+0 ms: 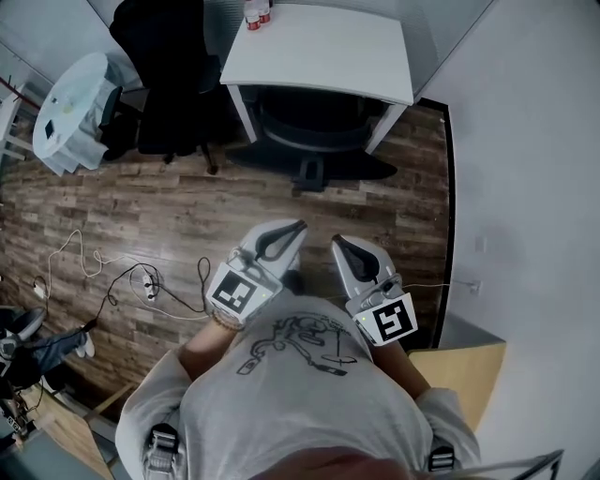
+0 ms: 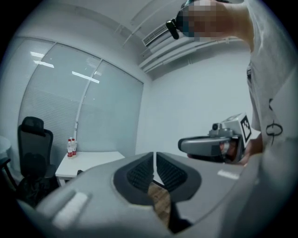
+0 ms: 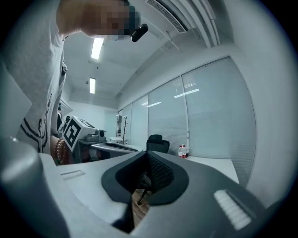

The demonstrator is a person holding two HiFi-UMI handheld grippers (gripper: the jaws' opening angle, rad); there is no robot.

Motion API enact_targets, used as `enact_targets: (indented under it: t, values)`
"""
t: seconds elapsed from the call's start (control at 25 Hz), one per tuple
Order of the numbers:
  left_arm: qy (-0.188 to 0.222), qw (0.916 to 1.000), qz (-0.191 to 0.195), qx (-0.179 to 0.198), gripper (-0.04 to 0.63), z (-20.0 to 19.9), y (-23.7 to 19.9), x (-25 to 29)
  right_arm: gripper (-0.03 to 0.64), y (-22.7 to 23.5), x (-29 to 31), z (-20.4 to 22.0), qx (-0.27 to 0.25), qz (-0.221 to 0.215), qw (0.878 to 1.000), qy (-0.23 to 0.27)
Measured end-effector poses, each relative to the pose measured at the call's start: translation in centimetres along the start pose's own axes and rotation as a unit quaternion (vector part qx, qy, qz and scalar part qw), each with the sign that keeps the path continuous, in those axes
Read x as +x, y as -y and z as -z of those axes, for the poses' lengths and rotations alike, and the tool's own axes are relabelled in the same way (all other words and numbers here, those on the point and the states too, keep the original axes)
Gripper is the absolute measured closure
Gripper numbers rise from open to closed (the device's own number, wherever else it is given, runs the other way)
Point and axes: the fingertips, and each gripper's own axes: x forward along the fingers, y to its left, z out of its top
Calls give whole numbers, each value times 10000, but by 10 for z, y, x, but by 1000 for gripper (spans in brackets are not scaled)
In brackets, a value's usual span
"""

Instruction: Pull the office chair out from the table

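Note:
The black office chair (image 1: 314,122) stands tucked under the white table (image 1: 319,47) at the top of the head view; its star base (image 1: 309,174) shows on the wood floor. Both grippers are held level in front of the person's chest, well short of the chair. My left gripper (image 1: 298,226) (image 2: 154,155) has its pads together apart from a hairline slit, with nothing between them. Beside it, my right gripper (image 1: 337,241) (image 3: 146,155) is shut and empty. The table (image 2: 88,160) lies ahead to the left in the left gripper view.
A second tall black chair (image 1: 164,75) (image 2: 32,148) stands left of the table. Bottles (image 1: 257,14) sit on the table's corner. A cloth-covered round table (image 1: 70,112) is at far left, cables (image 1: 141,281) trail on the floor, and a white wall (image 1: 525,187) runs along the right.

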Motion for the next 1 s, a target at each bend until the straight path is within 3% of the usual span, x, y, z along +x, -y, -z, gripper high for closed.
enact_targets:
  t: [0.28, 0.56, 0.76, 1.0]
  values:
    - [-631, 9949, 115, 782, 537, 20, -65, 35, 569, 47, 53, 16, -590, 19, 9969, -513]
    - [-1414, 9749, 298, 1693, 503, 56, -114, 55, 536, 79, 89, 58, -1455, -73, 9778, -1506]
    - [-2124, 9458, 521, 2402, 474, 96, -144, 70, 508, 100, 108, 96, -2041, -247, 9561, -2091]
    - [-3021, 8957, 714, 3184, 439, 153, -175, 86, 494, 133, 123, 164, -2578, -452, 9197, -2926]
